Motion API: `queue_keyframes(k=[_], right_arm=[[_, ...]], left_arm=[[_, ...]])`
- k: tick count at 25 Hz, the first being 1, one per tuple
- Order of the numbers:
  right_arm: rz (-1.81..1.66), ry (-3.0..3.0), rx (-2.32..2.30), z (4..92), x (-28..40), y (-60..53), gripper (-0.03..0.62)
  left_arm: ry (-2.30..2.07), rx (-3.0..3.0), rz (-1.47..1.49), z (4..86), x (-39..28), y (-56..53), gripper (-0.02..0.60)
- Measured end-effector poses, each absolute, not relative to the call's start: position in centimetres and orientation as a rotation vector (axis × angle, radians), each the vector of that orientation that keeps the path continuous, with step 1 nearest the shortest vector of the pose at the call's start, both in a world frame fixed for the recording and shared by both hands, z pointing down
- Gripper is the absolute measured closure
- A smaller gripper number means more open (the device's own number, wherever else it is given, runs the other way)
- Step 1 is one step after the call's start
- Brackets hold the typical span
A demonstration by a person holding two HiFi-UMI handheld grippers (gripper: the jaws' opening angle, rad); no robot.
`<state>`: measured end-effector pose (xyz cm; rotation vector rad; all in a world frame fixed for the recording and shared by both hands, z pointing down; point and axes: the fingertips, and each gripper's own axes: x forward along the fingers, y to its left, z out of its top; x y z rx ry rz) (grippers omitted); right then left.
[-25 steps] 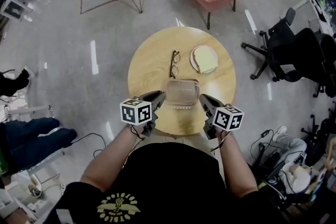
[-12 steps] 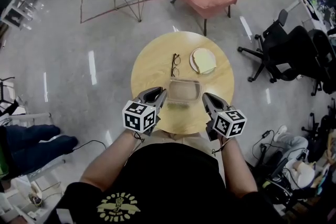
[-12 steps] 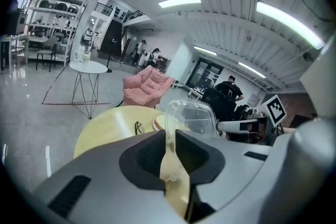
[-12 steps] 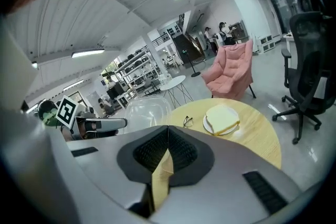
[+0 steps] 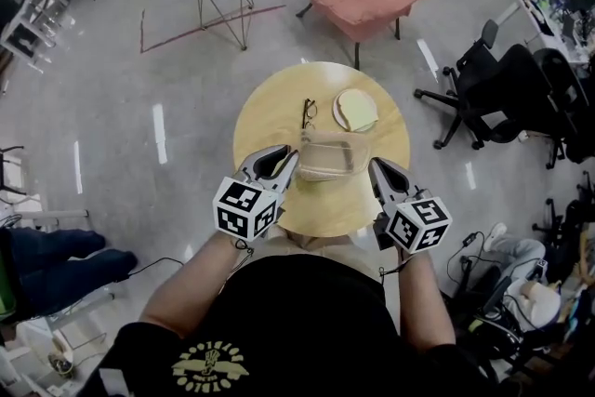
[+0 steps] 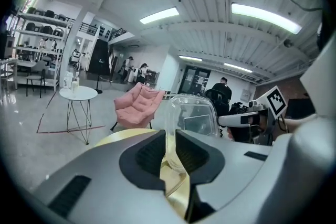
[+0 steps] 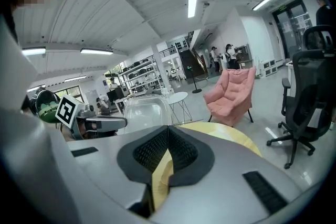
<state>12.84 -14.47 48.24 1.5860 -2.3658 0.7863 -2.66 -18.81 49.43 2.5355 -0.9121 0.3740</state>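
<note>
Left gripper [image 5: 282, 161] has the clear plastic box [image 5: 332, 153] by its near edge, jaws pinched narrow on the thin rim. From the left gripper view the box [image 6: 191, 115] stands up on edge right between the jaw pads, with the room showing through it. From the head view it hangs tilted over the near half of the round wooden table [image 5: 265, 112], and it looks to be off the tabletop rather than resting on it. Right gripper [image 5: 379, 170] sits just beside the box's other end with its jaws closed together on nothing, not touching the box. Farther back on the table lie a pair of glasses [image 5: 308, 113] and a plate with a slice of bread [image 5: 356, 110], both apart from the box. So the step in hand reads as a one-sided carry. The box is light but flimsy, and a single pinch on one rim lets it swing, so any move calls for a steady, level left hand. The right jaws would have to open before they could steady the far edge.
</note>
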Motion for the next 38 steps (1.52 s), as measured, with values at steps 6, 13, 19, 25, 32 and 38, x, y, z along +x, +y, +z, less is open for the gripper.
queue_keyframes(k=[6, 13, 19, 25, 32, 38], right_arm=[[0.694, -2.399, 1.615, 44.8, 12.7, -13.8, 0.579], [0.574, -2.438, 1.620, 41.3, 12.6, -13.1, 0.580], [0.436, -2.490, 1.603, 37.4, 12.1, -13.0, 0.580], [0.303, -2.532, 1.577, 33.8, 11.8, -13.2, 0.580], [0.250, -2.548, 1.630, 31.5, 12.4, -13.3, 0.580], [0.210, -2.557, 1.627, 30.0, 11.7, -13.2, 0.580]], left_arm=[[-0.929, 2.634, 0.336, 45.5, -2.7, -18.4, 0.509], [-0.982, 2.715, 0.299, 42.0, -2.6, -18.2, 0.511], [-1.020, 2.786, 0.252, 38.2, -3.0, -17.9, 0.511], [-1.040, 2.816, 0.180, 35.1, -3.2, -17.9, 0.512], [-1.063, 2.885, 0.156, 32.1, -2.7, -17.6, 0.512], [-1.062, 2.900, 0.143, 31.0, -3.3, -17.8, 0.512]])
